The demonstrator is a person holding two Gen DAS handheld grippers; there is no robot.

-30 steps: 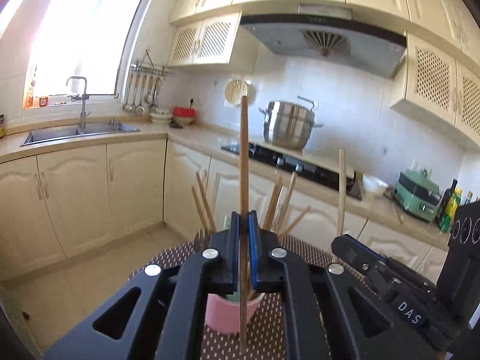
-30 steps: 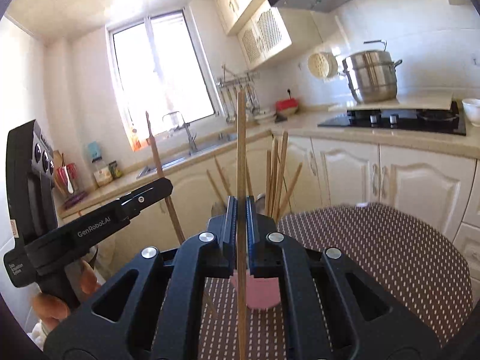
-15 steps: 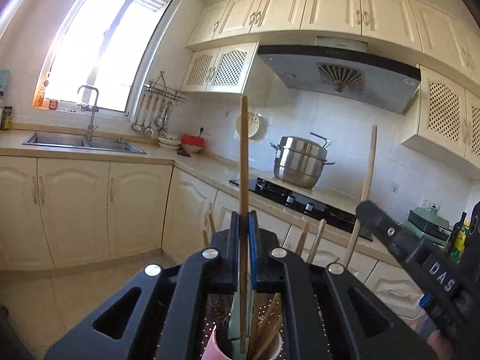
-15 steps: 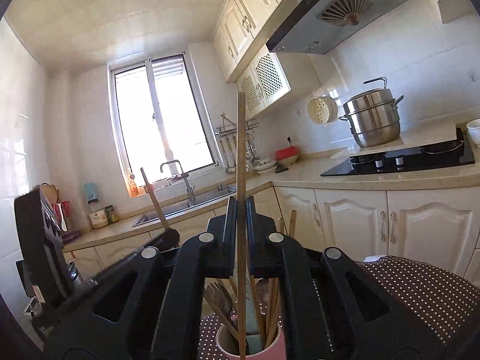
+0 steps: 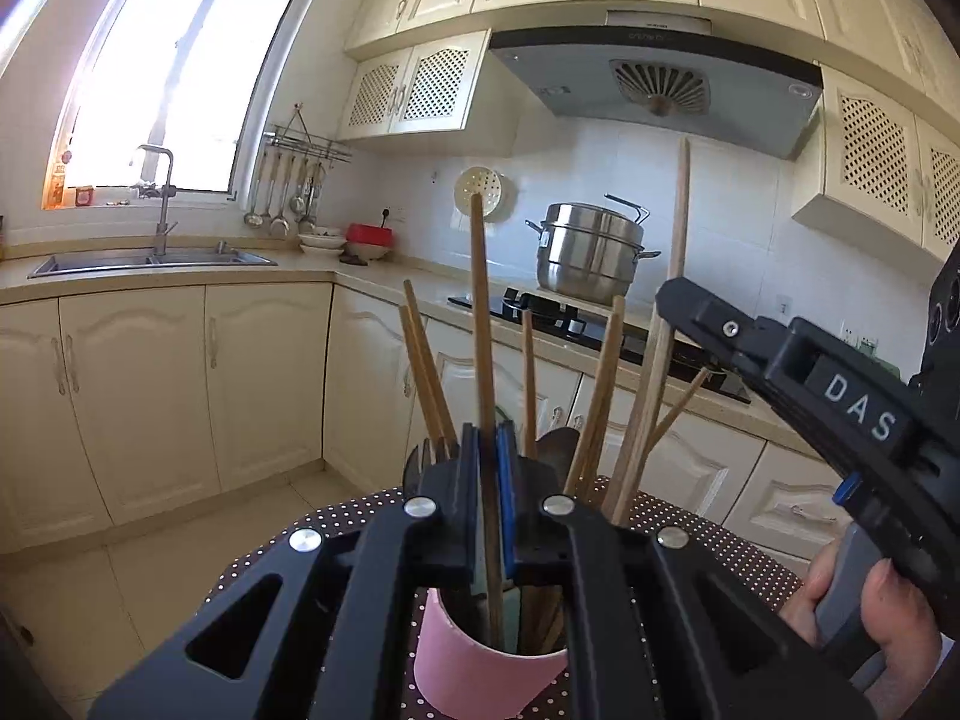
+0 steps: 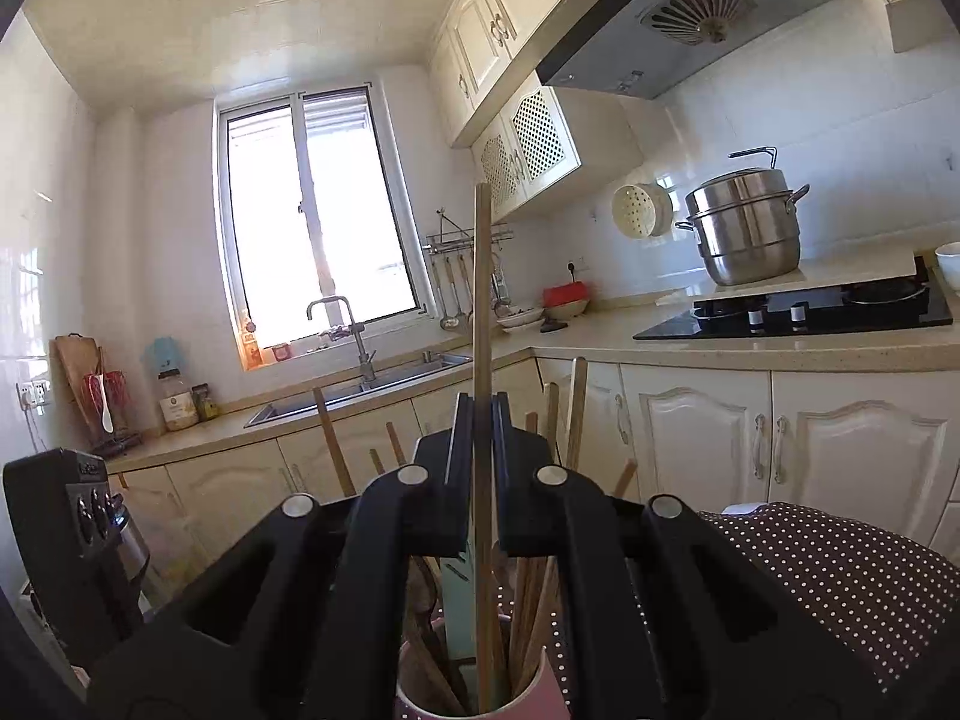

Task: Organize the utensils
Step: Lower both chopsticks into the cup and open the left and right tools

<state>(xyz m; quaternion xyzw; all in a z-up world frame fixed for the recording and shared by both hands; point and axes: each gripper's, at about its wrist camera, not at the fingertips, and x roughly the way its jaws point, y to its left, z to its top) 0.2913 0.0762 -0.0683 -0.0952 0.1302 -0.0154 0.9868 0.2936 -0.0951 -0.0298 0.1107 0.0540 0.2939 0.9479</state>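
A pink cup [image 5: 480, 669] stands on a dotted brown cloth [image 5: 714, 546] and holds several wooden chopsticks [image 5: 591, 408] and dark utensils. My left gripper [image 5: 487, 450] has its jaws slightly parted around an upright wooden chopstick [image 5: 480, 324] whose lower end is inside the cup. My right gripper [image 6: 481, 420] likewise has its jaws slightly parted around an upright chopstick [image 6: 482, 300] that reaches down into the pink cup [image 6: 540, 696]. The right gripper also shows at the right of the left wrist view [image 5: 678, 294], beside a tall chopstick [image 5: 681, 210].
The cloth-covered table [image 6: 852, 576] sits in a kitchen. Cabinets [image 5: 138, 396] and a sink [image 5: 150, 258] are to the left, a black hob [image 6: 810, 306] with a steel pot [image 6: 744, 222] is behind. A hand [image 5: 870, 618] holds the right gripper.
Both grippers have come down over the cup with their chopsticks, whose lower ends now sit in it. Both jaws have loosened a little around the sticks.
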